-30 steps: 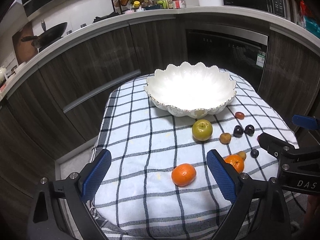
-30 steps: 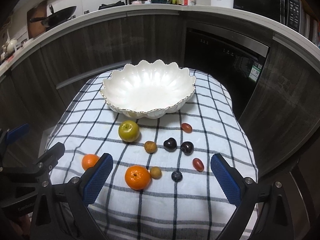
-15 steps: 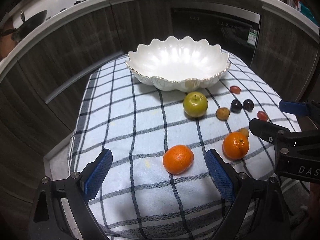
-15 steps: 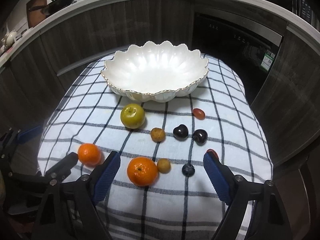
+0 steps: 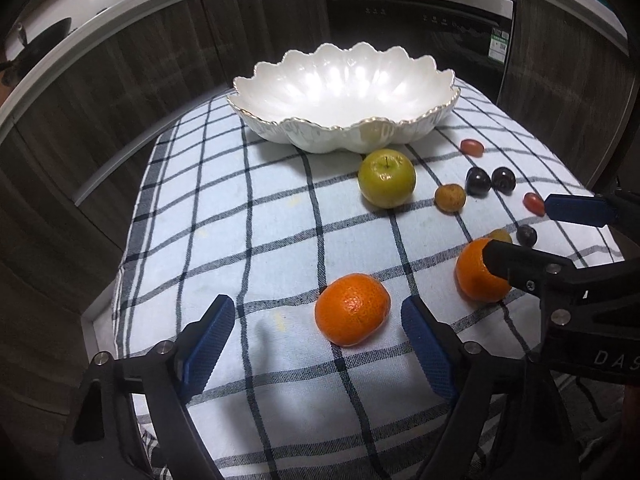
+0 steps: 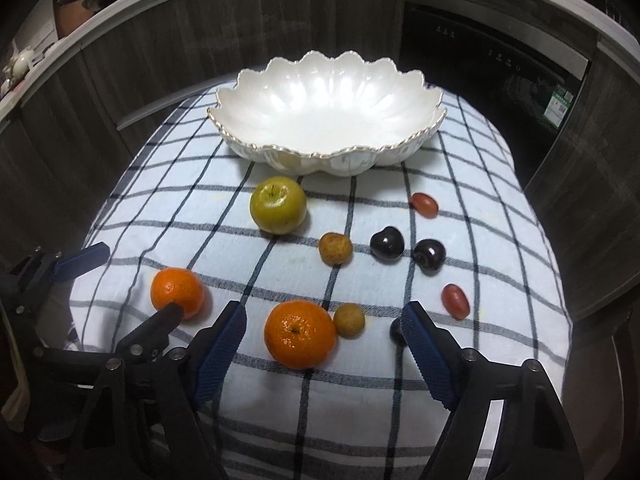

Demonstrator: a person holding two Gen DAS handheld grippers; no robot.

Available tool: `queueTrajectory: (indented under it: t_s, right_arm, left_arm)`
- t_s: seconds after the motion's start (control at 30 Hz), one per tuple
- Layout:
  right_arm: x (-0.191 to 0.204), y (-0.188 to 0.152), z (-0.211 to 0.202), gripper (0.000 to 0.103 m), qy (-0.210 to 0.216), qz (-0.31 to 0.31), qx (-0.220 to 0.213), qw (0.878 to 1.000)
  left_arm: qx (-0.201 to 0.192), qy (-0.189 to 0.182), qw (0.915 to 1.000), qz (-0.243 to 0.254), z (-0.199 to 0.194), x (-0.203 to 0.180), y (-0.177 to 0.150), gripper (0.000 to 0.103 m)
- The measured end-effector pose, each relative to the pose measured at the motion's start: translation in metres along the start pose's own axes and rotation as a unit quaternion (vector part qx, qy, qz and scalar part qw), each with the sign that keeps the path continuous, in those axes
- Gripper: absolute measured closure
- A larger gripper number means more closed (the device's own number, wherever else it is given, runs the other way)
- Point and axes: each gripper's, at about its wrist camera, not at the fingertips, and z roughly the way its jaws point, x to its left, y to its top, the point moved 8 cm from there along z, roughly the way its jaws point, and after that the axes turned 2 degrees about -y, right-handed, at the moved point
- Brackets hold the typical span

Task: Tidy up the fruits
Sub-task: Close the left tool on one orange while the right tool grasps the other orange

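Observation:
A white scalloped bowl (image 5: pixel 320 136) (image 6: pixel 320 120) stands empty at the back of the checked cloth. My left gripper (image 5: pixel 318 344) hovers low over one orange (image 5: pixel 352 308), which lies between its blue fingers just past the tips; the jaws are closing and the pads are apart from it. My right gripper (image 6: pixel 323 346) is also closing, with a second orange (image 6: pixel 300 334) between its fingers, untouched. A small tan fruit (image 6: pixel 349 320) sits against that orange. A dark berry (image 6: pixel 396 332) is half hidden by the right finger.
A green apple (image 6: pixel 278 205), another tan fruit (image 6: pixel 335 249), two dark cherries (image 6: pixel 386 242), and two red grapes (image 6: pixel 424 204) lie between the oranges and the bowl. The cloth (image 5: pixel 240 220) drops off at its edges. Dark cabinets and an oven (image 6: pixel 500 64) stand behind.
Both grippers have sunk toward the cloth and come nearer the oranges. Their jaws have narrowed. Each orange now sits between a pair of fingers. No fruit has moved.

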Motion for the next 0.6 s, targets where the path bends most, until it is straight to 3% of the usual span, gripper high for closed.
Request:
queueTrajectory:
  t_s: [0.23,0.4,0.6]
  right_arm:
    - [0.004,-0.009,0.015,0.033,0.013,0.005,0.029,0.999]
    - [0.008,-0.014,0.025,0.045,0.019,0.002,0.046,0.999]
    - [0.012,-0.016,0.028,0.046,0.018,-0.008,0.052,0.998]
  left_arm:
    - [0.014,-0.009,0.9998,0.010,0.014,-0.006,-0.004,0.025]
    - [0.022,-0.015,0.9995,0.014,0.023,-0.010,-0.006,0.031]
    - [0.033,-0.025,0.9990,0.018,0.031,-0.012,-0.010,0.038]
